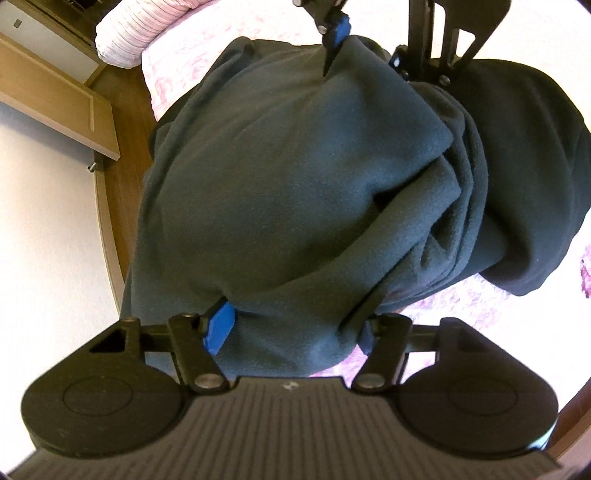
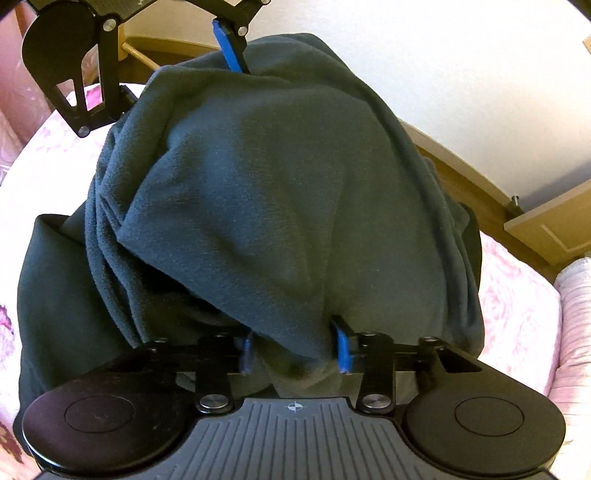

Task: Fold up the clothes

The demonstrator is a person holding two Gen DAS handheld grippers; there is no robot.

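A dark teal fleece garment [image 1: 295, 177] is stretched between my two grippers above a pink floral bedspread [image 1: 461, 306]. My left gripper [image 1: 295, 332] is shut on one end of the fleece; its blue pads [image 1: 219, 330] pinch the cloth. My right gripper [image 1: 354, 48] grips the far end at the top of the left wrist view. In the right wrist view my right gripper [image 2: 293, 350] is shut on the fleece [image 2: 280, 192], and my left gripper [image 2: 236, 62] holds the far end. The rest of the garment hangs bunched in folds [image 2: 107, 221] to one side.
A pink striped pillow [image 1: 129, 29] lies at the bed's head, also seen in the right wrist view [image 2: 576, 295]. A wooden bed frame [image 1: 107, 206] borders the bed, with a wooden door or cabinet [image 1: 59, 96] and white wall beyond.
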